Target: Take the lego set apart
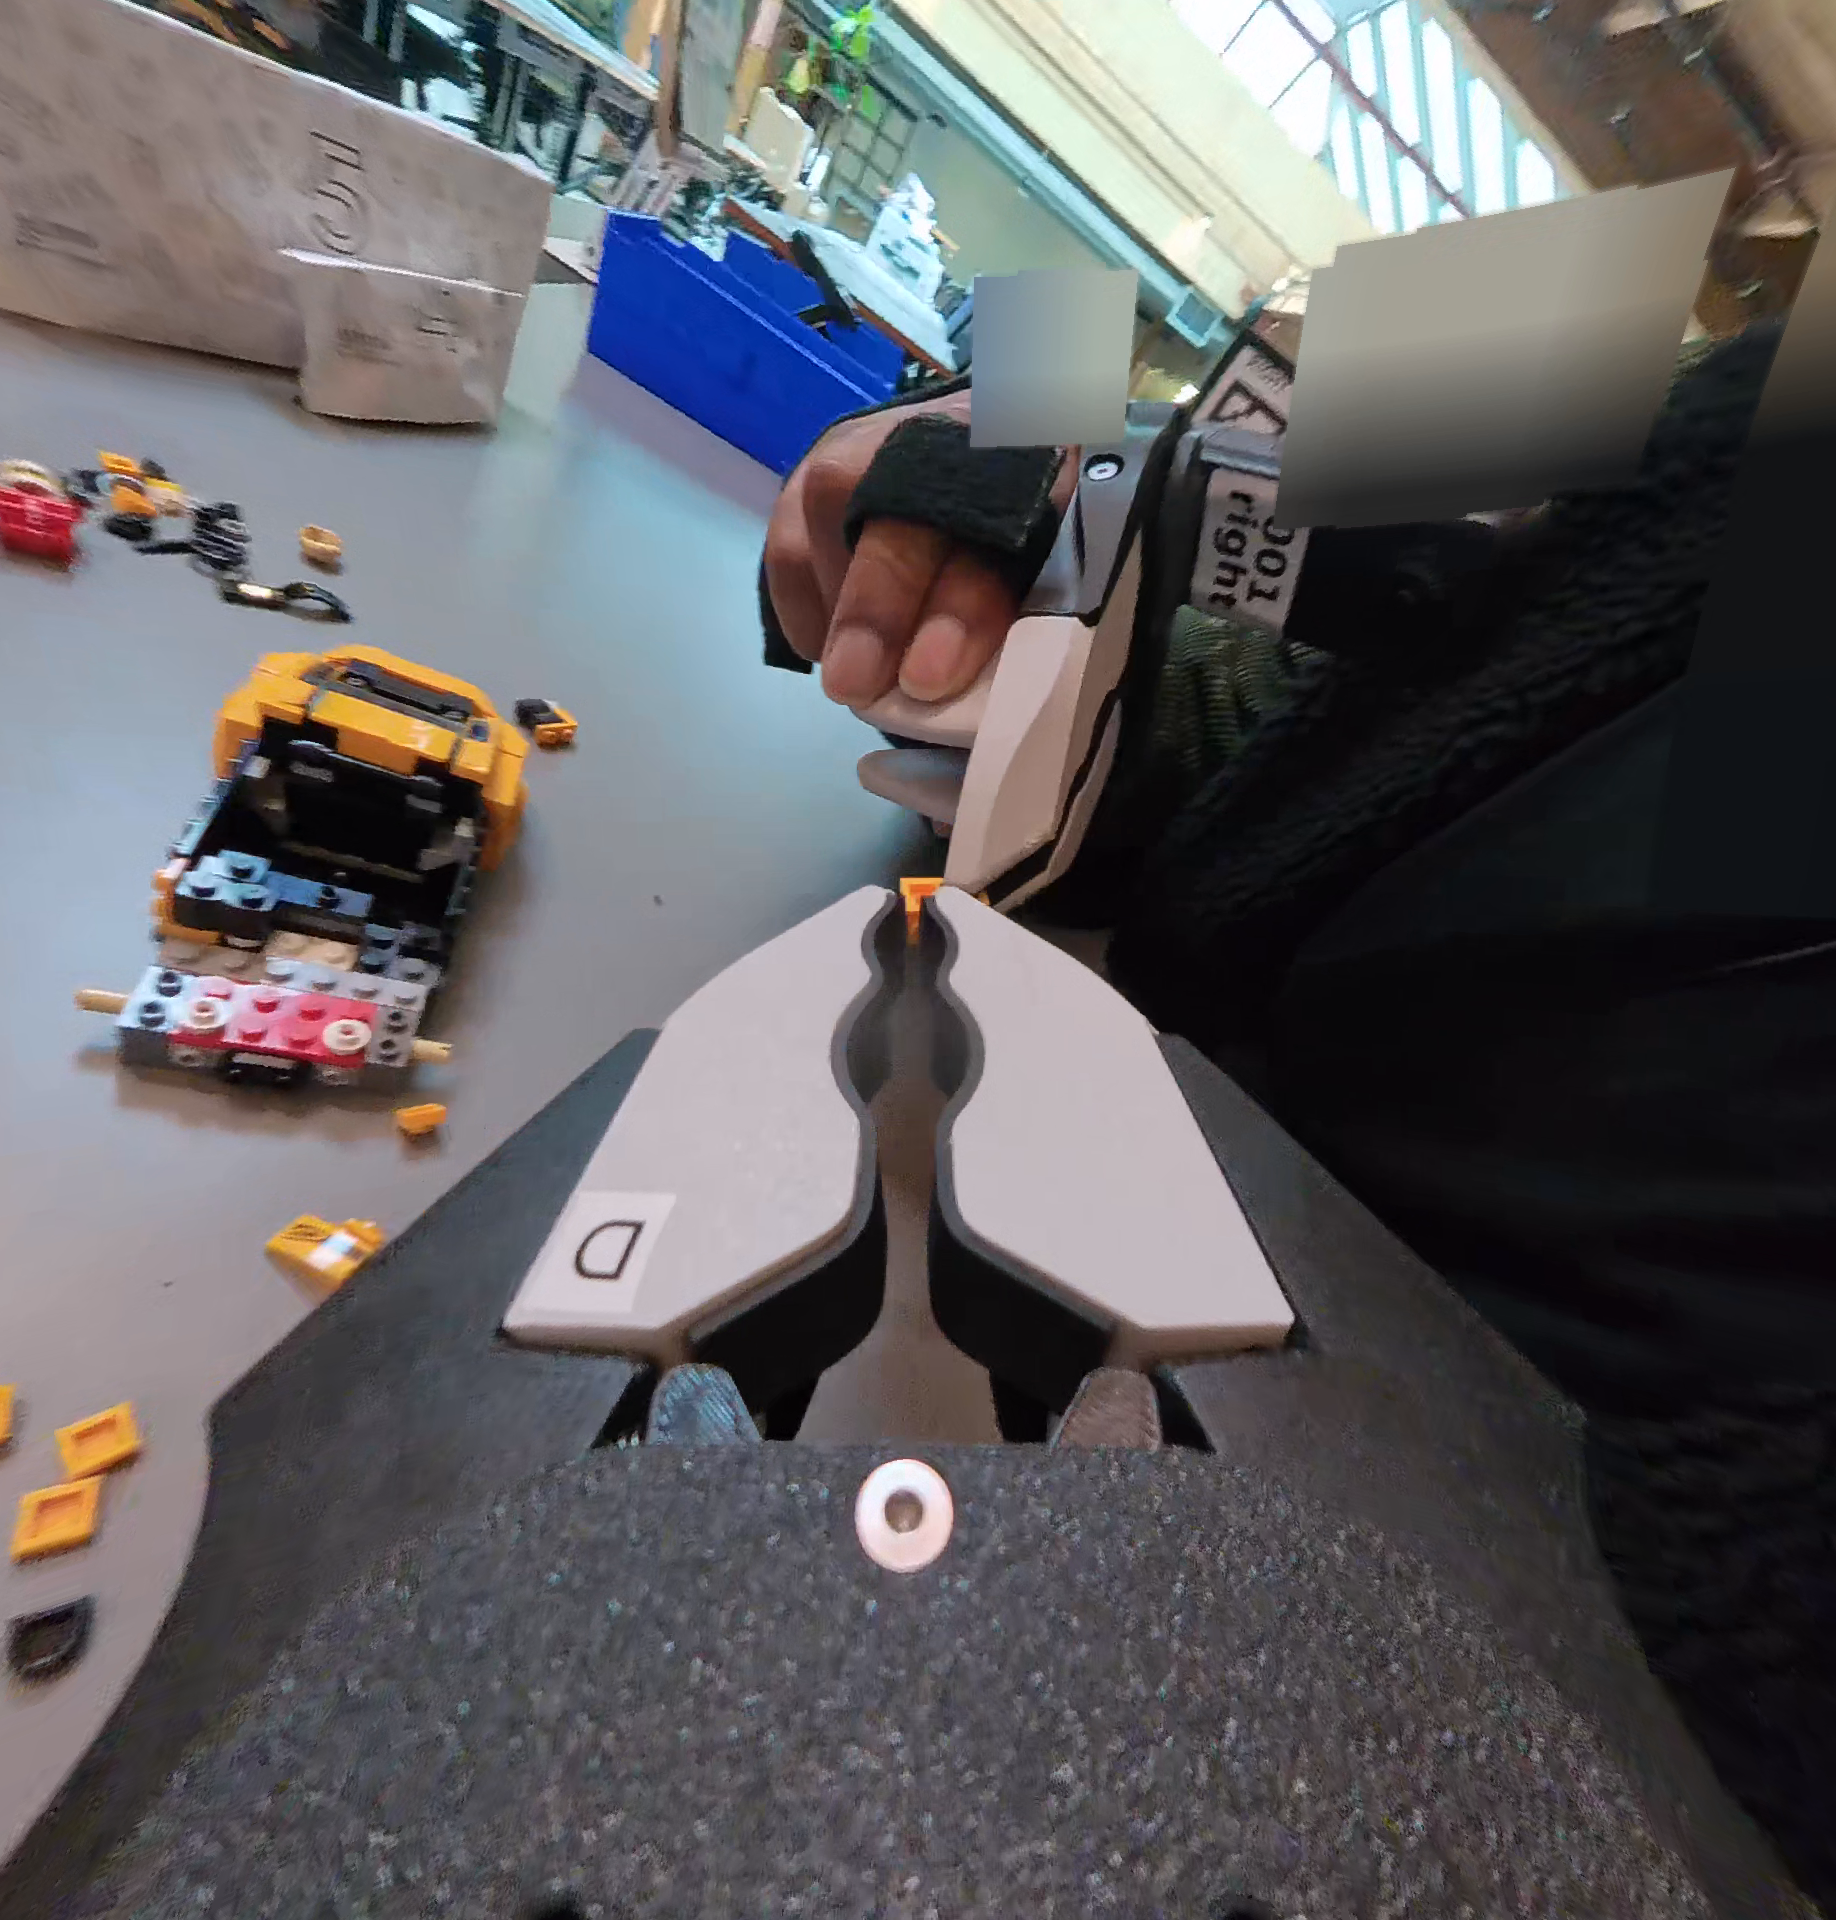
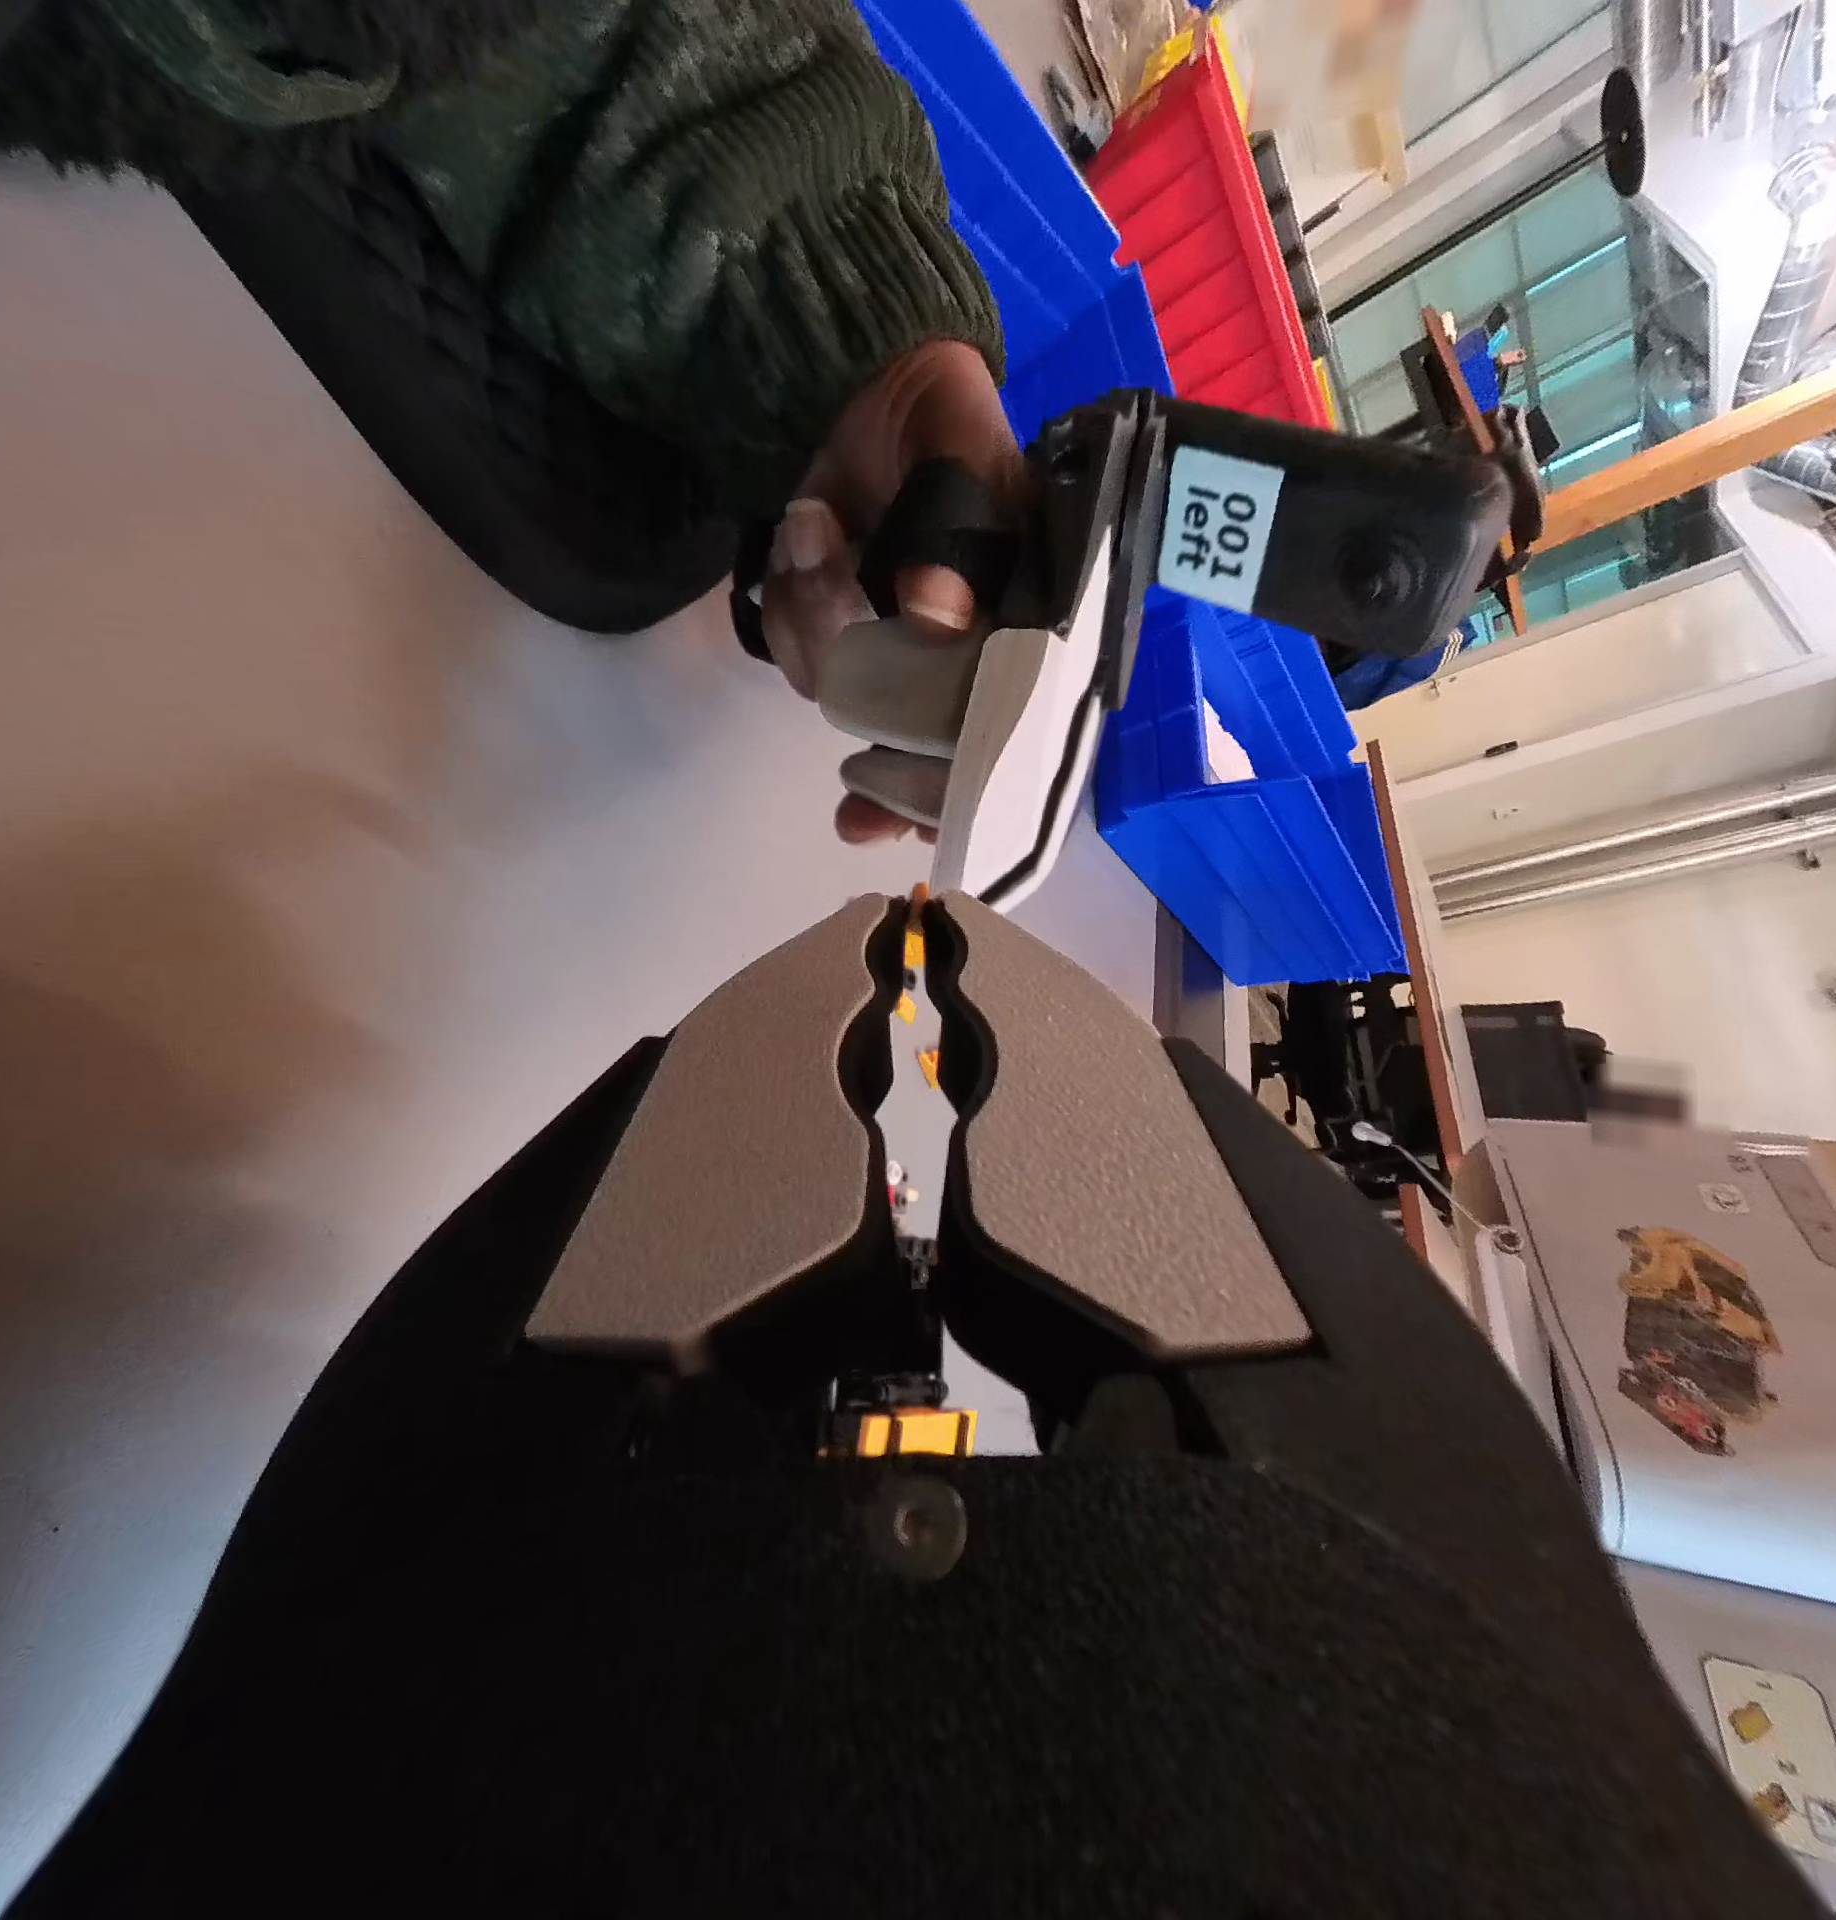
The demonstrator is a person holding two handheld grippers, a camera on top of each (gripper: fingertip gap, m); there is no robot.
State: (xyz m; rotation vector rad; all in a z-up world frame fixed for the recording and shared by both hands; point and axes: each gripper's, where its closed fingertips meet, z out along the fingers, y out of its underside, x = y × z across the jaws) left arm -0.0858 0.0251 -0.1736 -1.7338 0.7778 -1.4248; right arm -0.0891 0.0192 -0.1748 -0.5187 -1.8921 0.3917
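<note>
A partly stripped orange and black lego car (image 1: 322, 862) stands on the grey table (image 1: 633, 644), left of both grippers. My left gripper (image 1: 919, 902) is shut on a small orange lego piece (image 1: 919, 891) above the table. My right gripper (image 1: 981, 878) reaches down from the upper right, and its tips meet the same piece. In the right wrist view my right gripper (image 2: 916, 912) is shut on the orange piece (image 2: 914, 943). The left gripper (image 2: 950, 868) comes in there from above. A strip of the car (image 2: 898, 1434) shows behind the jaws.
Loose orange tiles (image 1: 62, 1475), a black part (image 1: 49, 1636) and a small pile of removed parts (image 1: 114, 509) lie around the car. Grey boxes (image 1: 218, 208) stand at the back. Blue bins (image 2: 1257, 831) and a red bin (image 2: 1205, 229) sit at the table's edge. The grippers are tip to tip, or close to it.
</note>
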